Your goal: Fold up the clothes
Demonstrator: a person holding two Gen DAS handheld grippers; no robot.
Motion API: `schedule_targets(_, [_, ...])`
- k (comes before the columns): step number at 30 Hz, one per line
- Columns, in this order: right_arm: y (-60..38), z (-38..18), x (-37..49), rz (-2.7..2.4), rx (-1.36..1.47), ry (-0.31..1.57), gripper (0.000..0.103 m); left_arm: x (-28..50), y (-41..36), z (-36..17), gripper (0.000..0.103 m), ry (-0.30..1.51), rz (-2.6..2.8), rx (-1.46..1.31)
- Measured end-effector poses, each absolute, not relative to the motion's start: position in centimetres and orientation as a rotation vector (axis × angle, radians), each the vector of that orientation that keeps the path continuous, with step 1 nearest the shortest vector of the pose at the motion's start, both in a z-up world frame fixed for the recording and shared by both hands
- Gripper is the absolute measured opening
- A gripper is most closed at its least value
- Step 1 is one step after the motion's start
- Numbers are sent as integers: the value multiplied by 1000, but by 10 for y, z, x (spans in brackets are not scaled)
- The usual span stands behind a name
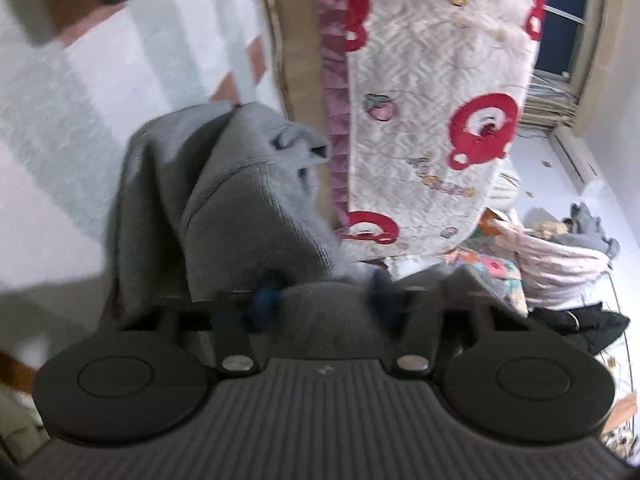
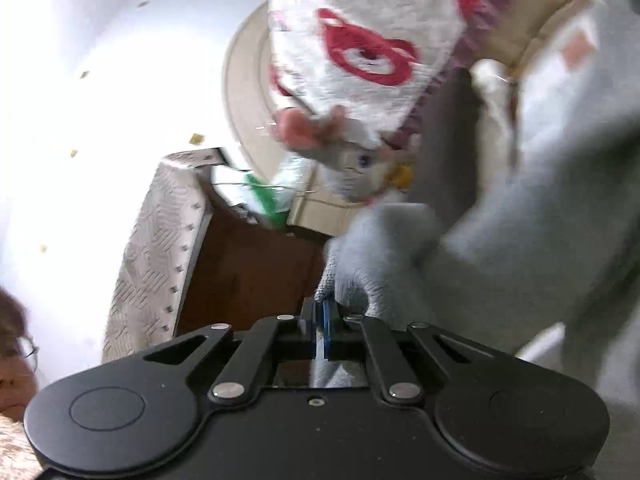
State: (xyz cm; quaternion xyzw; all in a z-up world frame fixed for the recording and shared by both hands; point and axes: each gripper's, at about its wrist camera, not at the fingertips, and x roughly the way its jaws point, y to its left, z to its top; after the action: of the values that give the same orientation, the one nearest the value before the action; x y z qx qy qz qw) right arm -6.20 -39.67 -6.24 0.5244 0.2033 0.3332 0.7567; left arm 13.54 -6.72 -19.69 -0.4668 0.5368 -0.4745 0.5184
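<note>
A grey knitted garment (image 1: pixel 224 200) hangs bunched in front of my left gripper (image 1: pixel 326 296). The left gripper's blue-padded fingers stand apart with a thick fold of the grey cloth between them; whether they press on it is unclear. In the right wrist view the same grey garment (image 2: pixel 500 248) fills the right side. My right gripper (image 2: pixel 322 320) is shut, its blue pads pinching an edge of the grey garment. Both views are tilted and blurred by motion.
A bed with a white blanket with red bear prints (image 1: pixel 432 92) (image 2: pixel 368 52) lies ahead. A pile of clothes (image 1: pixel 560 256) sits beyond it. A brown wooden cabinet (image 2: pixel 248 272) and a person's face (image 2: pixel 16 364) show at left in the right wrist view.
</note>
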Motion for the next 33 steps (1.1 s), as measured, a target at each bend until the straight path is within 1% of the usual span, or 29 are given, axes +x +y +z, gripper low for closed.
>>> schedule_targets(1, [-394,-52,-60,742,1110,433,6,135,-69,-195,13,1276,-1155,-1116])
schedule_targets(5, [-393,-12,-65,694,909,413,6,126,-76,-182,12,1238,-1173,-992])
schedule_targets(8, [-409,-3,-79,666,934,371,6,125,-78,-185,12,1264,-1173,-973])
schedule_targets(9, [-413,1,-86,664,952,348,2,124,-80,-185,12,1273,-1167,-955])
schedule_targets(10, [-415,5,-92,683,961,319,2,122,-81,-184,12,1275,-1159,-905])
schedule_targets(12, [-417,18,-106,665,923,295,2,118,-88,-185,12,1293,-1169,-866])
schedule_targets(14, [-413,28,-116,518,729,367,3,113,-93,-190,12,1343,-1189,-882])
schedule_targets(16, [-403,31,-120,477,616,451,3,106,-100,-192,12,1367,-1202,-855])
schedule_targets(17, [-397,32,-121,457,561,494,5,102,-102,-191,12,1371,-1203,-831])
schedule_targets(18, [-390,30,-120,456,520,553,8,99,-104,-190,12,1368,-1203,-810])
schedule_targets(22, [-362,18,-121,460,366,772,9,95,-103,-188,13,1343,-1183,-774])
schedule_targets(23, [-357,13,-123,464,348,816,10,96,-101,-189,13,1341,-1172,-787])
schedule_targets(24, [-352,9,-126,468,329,858,13,97,-99,-191,13,1343,-1163,-797])
schedule_targets(25, [-348,3,-130,474,318,884,16,98,-97,-193,13,1346,-1150,-810])
schedule_targets(27, [-334,-7,-135,453,251,929,32,101,-93,-199,13,1352,-1124,-836])
schedule_targets(31, [-311,-25,-126,275,70,960,33,101,-85,-204,13,1365,-1110,-847])
schedule_targets(33, [-309,-30,-119,252,82,954,33,100,-83,-204,13,1371,-1107,-849])
